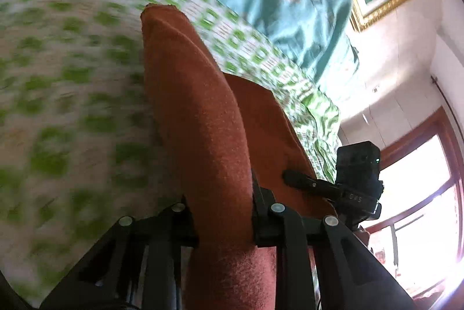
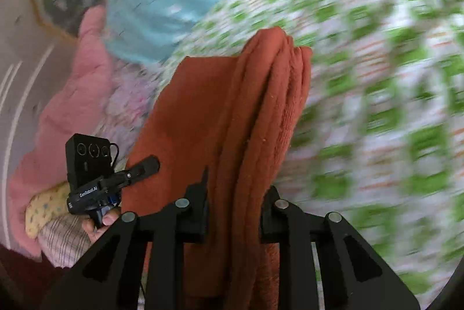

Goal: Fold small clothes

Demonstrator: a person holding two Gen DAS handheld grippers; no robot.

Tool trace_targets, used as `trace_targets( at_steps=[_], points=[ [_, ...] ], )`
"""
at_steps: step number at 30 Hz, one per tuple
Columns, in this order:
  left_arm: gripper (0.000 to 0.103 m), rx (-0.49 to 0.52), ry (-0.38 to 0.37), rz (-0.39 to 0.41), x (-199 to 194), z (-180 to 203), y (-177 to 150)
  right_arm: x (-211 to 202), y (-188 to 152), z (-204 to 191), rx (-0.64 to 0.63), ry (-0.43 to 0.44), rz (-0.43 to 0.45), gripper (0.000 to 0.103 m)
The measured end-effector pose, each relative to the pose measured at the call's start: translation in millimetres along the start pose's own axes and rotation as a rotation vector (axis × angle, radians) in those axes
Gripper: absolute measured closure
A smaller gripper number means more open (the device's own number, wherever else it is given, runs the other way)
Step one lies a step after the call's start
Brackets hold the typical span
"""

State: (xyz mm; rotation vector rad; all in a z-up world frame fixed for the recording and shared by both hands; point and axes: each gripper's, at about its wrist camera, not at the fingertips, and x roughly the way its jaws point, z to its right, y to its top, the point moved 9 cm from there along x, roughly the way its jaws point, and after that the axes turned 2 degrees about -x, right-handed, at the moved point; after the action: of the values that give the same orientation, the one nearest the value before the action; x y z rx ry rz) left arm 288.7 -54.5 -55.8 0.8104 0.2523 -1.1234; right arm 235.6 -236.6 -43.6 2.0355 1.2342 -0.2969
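The left gripper (image 1: 223, 211) pinches a bunched fold of a rust-orange fleecy garment (image 1: 200, 112) lifted above the green-checked bedsheet (image 1: 72, 72); the right gripper (image 2: 235, 211) clamps its other edge, several soft layers stacked together

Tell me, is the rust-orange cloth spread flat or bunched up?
Bunched up: the rust-orange cloth shows several stacked layers between the right gripper, over the green-checked sheet.
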Motion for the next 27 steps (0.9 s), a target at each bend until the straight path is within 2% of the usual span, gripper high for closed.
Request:
trace_targets(
  at_steps=[4, 7, 9, 12, 13, 14, 16, 18, 22, 25, 27],
  points=[
    [0.081, -0.035, 0.068, 0.041, -56, -32, -22, 42, -24, -42, -0.038, 0.089, -0.050, 0.079],
    [0.081, -0.062, 0.095, 0.045, -77, -56, -39, 75, -45, -60, -0.041, 0.123, -0.106, 0.079],
    [0.080, -0.092, 0.106, 0.027, -80, -73, -51, 87, -52, -59, -0.037, 0.110, -0.117, 0.079],
    [0.068, -0.112, 0.156, 0.015, -78, -90, -59, 91, -59, -46, -0.028, 0.043, -0.136, 0.074],
    [0.063, -0.117, 0.163, 0.018, -79, -91, -59, 91, -59, -45, -0.024, 0.031, -0.139, 0.069],
    [0.055, -0.119, 0.171, 0.022, -81, -93, -57, 90, -60, -43, -0.019, 0.017, -0.142, 0.067],
    [0.047, -0.107, 0.196, 0.048, -89, -96, -50, 81, -59, -37, -0.015, -0.038, -0.135, 0.062],
    [0.044, -0.108, 0.210, 0.076, -96, -102, -37, 71, -53, -33, -0.022, -0.092, -0.117, 0.058],
    [0.037, -0.161, 0.219, 0.124, -96, -126, -1, 46, -30, -37, -0.068, -0.201, -0.033, 0.058],
    [0.037, -0.229, 0.211, 0.122, -83, -149, 21, 43, -10, -51, -0.087, -0.174, 0.014, 0.058],
    [0.037, -0.254, 0.202, 0.127, -75, -161, 35, 54, -1, -58, -0.095, -0.148, 0.008, 0.058]
  ],
)
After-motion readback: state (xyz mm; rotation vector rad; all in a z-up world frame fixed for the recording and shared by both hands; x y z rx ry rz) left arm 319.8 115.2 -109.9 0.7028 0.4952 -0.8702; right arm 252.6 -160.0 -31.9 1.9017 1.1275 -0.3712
